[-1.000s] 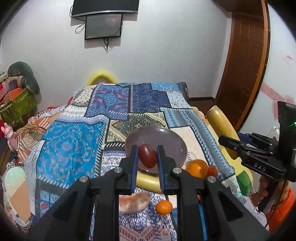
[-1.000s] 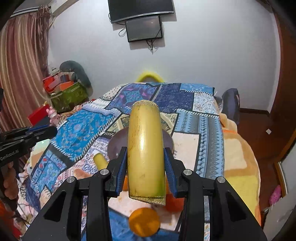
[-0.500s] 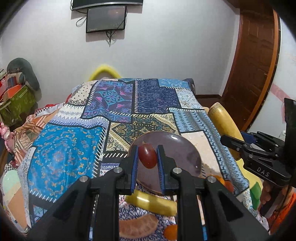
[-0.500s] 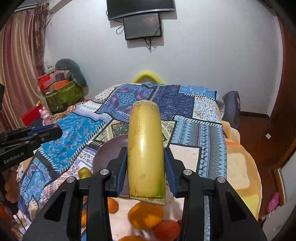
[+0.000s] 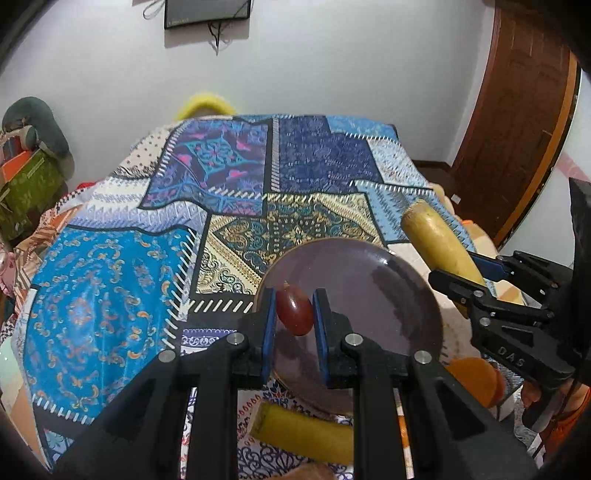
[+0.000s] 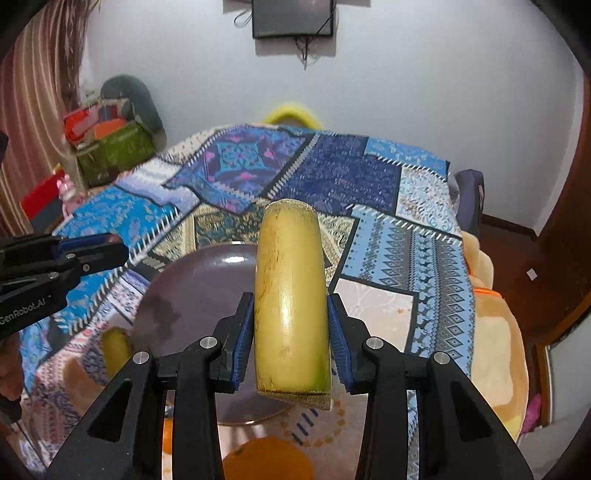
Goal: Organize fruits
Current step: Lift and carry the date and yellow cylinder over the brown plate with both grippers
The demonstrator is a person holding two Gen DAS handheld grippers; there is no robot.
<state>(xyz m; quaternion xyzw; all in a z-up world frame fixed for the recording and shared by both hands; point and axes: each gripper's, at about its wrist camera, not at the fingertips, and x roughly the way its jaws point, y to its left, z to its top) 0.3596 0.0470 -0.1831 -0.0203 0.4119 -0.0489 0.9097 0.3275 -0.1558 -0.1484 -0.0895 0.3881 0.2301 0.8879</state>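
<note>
On the patchwork bedspread, left tongs pinch a grape; right tongs clamp a banana.

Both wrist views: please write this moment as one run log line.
left gripper: shut on grape | right gripper: shut on banana | plate: bare, below both

Home bedroom, patchwork-quilted bed, wall-mounted TV
</note>
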